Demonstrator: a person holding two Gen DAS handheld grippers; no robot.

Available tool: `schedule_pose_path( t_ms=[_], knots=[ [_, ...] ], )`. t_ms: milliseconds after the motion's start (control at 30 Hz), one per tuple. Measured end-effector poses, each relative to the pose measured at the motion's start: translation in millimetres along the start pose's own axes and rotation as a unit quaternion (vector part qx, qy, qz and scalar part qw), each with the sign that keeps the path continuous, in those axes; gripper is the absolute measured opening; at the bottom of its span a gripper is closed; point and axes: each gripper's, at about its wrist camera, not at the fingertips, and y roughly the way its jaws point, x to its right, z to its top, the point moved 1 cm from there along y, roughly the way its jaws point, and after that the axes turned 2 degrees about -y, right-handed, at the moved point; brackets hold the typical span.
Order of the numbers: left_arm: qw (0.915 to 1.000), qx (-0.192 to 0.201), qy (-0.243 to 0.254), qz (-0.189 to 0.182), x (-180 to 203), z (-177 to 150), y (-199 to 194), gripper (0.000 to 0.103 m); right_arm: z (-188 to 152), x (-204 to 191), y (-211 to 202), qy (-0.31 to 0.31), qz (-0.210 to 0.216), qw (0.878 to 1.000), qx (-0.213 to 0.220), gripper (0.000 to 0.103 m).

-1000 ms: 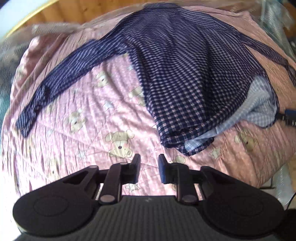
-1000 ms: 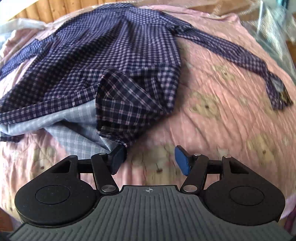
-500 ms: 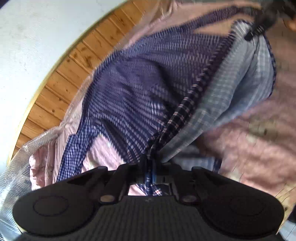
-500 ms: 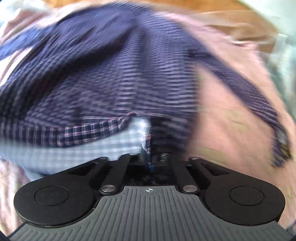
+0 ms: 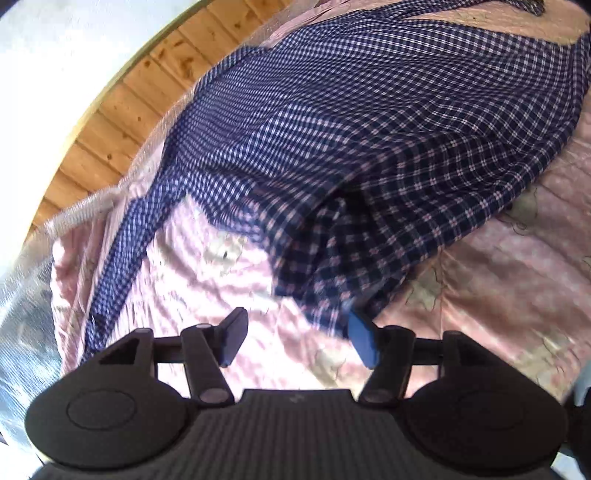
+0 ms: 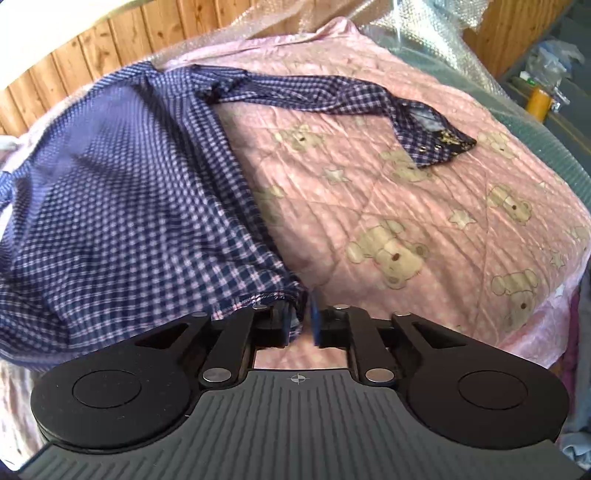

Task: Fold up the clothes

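A dark blue checked shirt (image 5: pixel 369 129) lies spread on a pink teddy-bear quilt (image 5: pixel 517 280). My left gripper (image 5: pixel 297 341) is open and wide, and the shirt's lower left hem corner (image 5: pixel 332 288) lies loose just ahead of its right finger (image 5: pixel 364 343). In the right wrist view the shirt (image 6: pixel 122 192) fills the left half, with one sleeve (image 6: pixel 332 92) stretched right to its cuff (image 6: pixel 432 136). My right gripper (image 6: pixel 300 325) is open by only a narrow gap. The shirt's lower right corner (image 6: pixel 284 291) sits at that gap against the left finger.
Wooden wall panelling (image 6: pixel 110 40) runs behind the bed. Bubble wrap (image 6: pixel 436 29) covers the mattress edges on the far and right sides. The quilt (image 6: pixel 424 229) to the right of the shirt is bare. The other sleeve (image 5: pixel 122 251) trails down the left.
Both grippers took the hem corners, lifted and pulled the shirt flat. The pale inside no longer shows. Now the left gripper has let go wide and the right one has parted slightly.
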Motion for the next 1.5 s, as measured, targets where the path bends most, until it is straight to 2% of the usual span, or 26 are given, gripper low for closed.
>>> schedule_pose_path(
  t_ms=[33,67,100,167,267,333,400,433,533,600,633,667,700,767,833,933,967,1033,1100,1133,1167,1233,1300,1367,1433,1500],
  knots=[
    [1.0,-0.003,0.006,0.005,2,5,3,0.056,-1,2,1,0.001,0.004,1.0,-0.001,0.016],
    [0.9999,-0.006,0.012,0.009,3,11,7,0.027,0,3,2,0.0,0.009,1.0,-0.003,0.016],
    [0.9997,-0.01,0.019,0.014,5,16,10,0.009,2,3,3,-0.002,0.013,1.0,-0.005,0.016],
    [0.9999,-0.014,-0.005,0.001,-10,24,-7,0.009,8,7,1,-0.008,0.019,1.0,-0.002,0.016],
    [0.9943,-0.028,-0.086,-0.057,-59,27,-54,0.002,19,17,0,-0.015,0.026,0.999,0.01,0.011],
    [0.98,-0.061,-0.158,-0.104,-83,18,-66,0.002,24,24,3,-0.011,0.031,0.999,0.013,0.009],
    [0.9571,-0.094,-0.229,-0.149,-108,10,-79,0.002,26,29,6,-0.003,0.038,0.999,0.013,0.008],
    [0.9518,-0.101,-0.242,-0.158,-111,6,-83,0.001,27,30,7,0.003,0.041,0.999,0.014,0.008],
    [0.9742,-0.079,-0.174,-0.12,-81,1,-80,0.001,28,36,7,0.021,0.052,0.998,0.019,0.008],
    [0.9852,-0.064,-0.128,-0.094,-61,-3,-78,0.001,28,40,6,0.029,0.06,0.998,0.02,0.01],
    [0.9896,-0.057,-0.104,-0.081,-51,-5,-77,0.004,27,42,7,0.032,0.065,0.997,0.019,0.019],
    [0.9932,-0.049,-0.081,-0.068,-41,-7,-76,0.016,26,43,10,0.032,0.072,0.997,0.014,0.025],
    [0.996,-0.041,-0.057,-0.055,-30,-9,-76,0.022,25,43,11,0.032,0.082,0.996,0.009,0.025],
    [0.9992,-0.026,-0.01,-0.028,-10,-12,-74,0.053,24,42,13,0.025,0.099,0.995,0.003,0.025],
    [0.9959,0.008,0.091,0.002,33,-20,-67,0.056,26,39,11,0.011,0.11,0.994,0.003,0.025],
    [0.9785,0.032,0.2,0.041,84,-31,-40,0.057,37,34,4,-0.015,0.122,0.992,0.012,0.021],
    [0.9735,0.038,0.22,0.051,93,-33,-33,0.057,41,32,2,-0.025,0.124,0.992,0.016,0.021],
    [0.9721,0.05,0.222,0.057,92,-32,-29,0.063,50,28,-1,-0.043,0.127,0.991,0.024,0.021],
    [0.9705,0.061,0.224,0.064,91,-30,-25,0.059,58,25,-3,-0.059,0.131,0.989,0.031,0.02],
    [0.9732,0.06,0.213,0.062,86,-27,-26,0.021,62,24,-3,-0.062,0.133,0.989,0.033,0.013],
    [0.9809,0.048,0.182,0.049,72,-19,-30,0.007,65,24,-3,-0.065,0.136,0.988,0.036,0.007],
    [0.9925,0.029,0.117,0.021,42,0,-40,0.001,74,25,-3,-0.061,0.141,0.987,0.042,0.006],
    [0.9987,0.032,0.037,-0.016,-2,32,-61,0.001,89,29,-2,-0.047,0.143,0.987,0.053,0.005],
    [0.9968,0.032,-0.049,-0.055,-51,67,-75,0.001,104,32,-2,-0.032,0.145,0.987,0.064,0.005],
    [0.9925,0.031,-0.1,-0.063,-92,99,-76,0.001,117,30,3,-0.027,0.141,0.987,0.073,0.005],
    [0.9856,0.029,-0.151,-0.071,-133,131,-78,0.001,123,27,12,-0.014,0.135,0.988,0.077,0.017]
  ],
)
